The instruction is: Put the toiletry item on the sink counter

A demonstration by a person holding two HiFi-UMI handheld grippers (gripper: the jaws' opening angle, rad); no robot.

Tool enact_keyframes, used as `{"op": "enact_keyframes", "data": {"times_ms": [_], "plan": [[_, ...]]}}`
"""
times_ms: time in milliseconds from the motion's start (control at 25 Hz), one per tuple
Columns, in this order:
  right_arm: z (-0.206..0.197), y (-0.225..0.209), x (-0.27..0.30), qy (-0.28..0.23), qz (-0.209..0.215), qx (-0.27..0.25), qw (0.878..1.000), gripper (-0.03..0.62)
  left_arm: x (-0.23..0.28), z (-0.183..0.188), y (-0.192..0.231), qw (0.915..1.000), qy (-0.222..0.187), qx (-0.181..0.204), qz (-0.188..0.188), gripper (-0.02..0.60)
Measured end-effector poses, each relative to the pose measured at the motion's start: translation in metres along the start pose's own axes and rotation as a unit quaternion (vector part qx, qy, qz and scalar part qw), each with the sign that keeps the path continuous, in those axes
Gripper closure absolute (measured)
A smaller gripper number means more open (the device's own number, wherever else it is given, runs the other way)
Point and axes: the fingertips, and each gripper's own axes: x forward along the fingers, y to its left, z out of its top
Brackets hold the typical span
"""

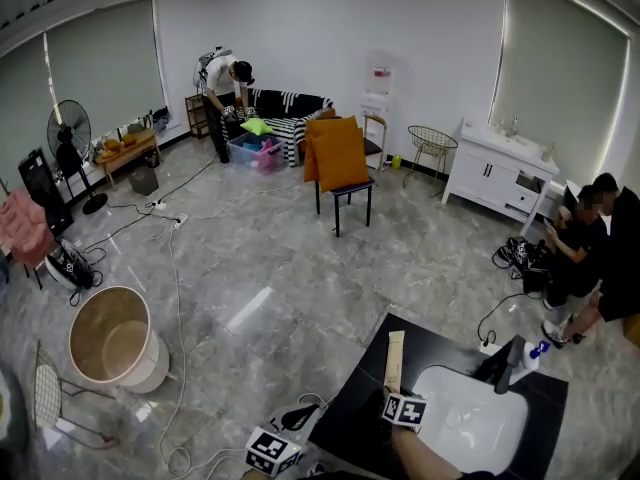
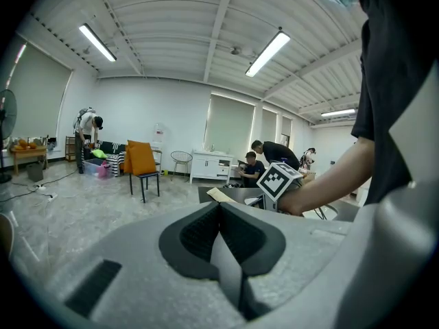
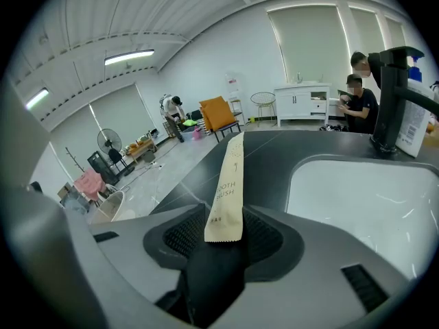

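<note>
Straight ahead of the right gripper [image 3: 223, 232] the toothbrush packet [image 3: 228, 184] lies lengthwise on the dark counter [image 3: 274, 153], filling the lane between its parted jaws; to the right the white basin [image 3: 357, 197] drops away; far right ahead, the black faucet [image 3: 387, 94] and a bottle [image 3: 416, 125] stand upright; leftward, bare counter, then open floor [image 3: 161, 170].

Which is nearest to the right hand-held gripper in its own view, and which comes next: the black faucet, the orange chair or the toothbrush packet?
1. Toothbrush packet: its near end lies between the jaws of the right hand-held gripper, on the black counter.
2. Black faucet: to the right, at the basin's far edge.
3. Orange chair: across the room, far beyond the counter.
</note>
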Motion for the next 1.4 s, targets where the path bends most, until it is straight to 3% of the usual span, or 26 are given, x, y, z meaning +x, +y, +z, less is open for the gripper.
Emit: {"op": "enact_keyframes", "data": {"times_ms": [160, 560, 880, 1120, 1280, 1400], "plan": [[0.001, 0.002, -0.001, -0.004, 0.005, 0.004, 1.000, 0.368, -0.003, -0.001, -0.001, 1.0000, -0.001, -0.001, 0.001, 0.581], [0.013, 0.004, -0.026, -0.043, -0.007, -0.023, 0.999, 0.289, -0.011, -0.001, -0.013, 1.0000, -0.002, 0.004, 0.003, 0.581], [0.018, 0.018, -0.055, -0.077, 0.036, -0.022, 0.996, 0.289, -0.018, -0.004, -0.031, 0.9999, -0.005, 0.005, 0.010, 0.581], [0.023, 0.033, -0.097, -0.109, 0.079, -0.047, 0.990, 0.386, -0.026, -0.001, -0.050, 0.9998, -0.008, 0.008, 0.019, 0.581], [0.030, 0.038, -0.133, -0.152, 0.104, -0.077, 0.980, 0.583, -0.034, 0.000, -0.063, 0.9994, -0.012, 0.005, 0.032, 0.581], [0.025, 0.045, -0.158, -0.171, 0.123, -0.103, 0.972, 0.592, -0.044, 0.003, -0.077, 0.9988, -0.022, -0.006, 0.044, 0.581]]}}
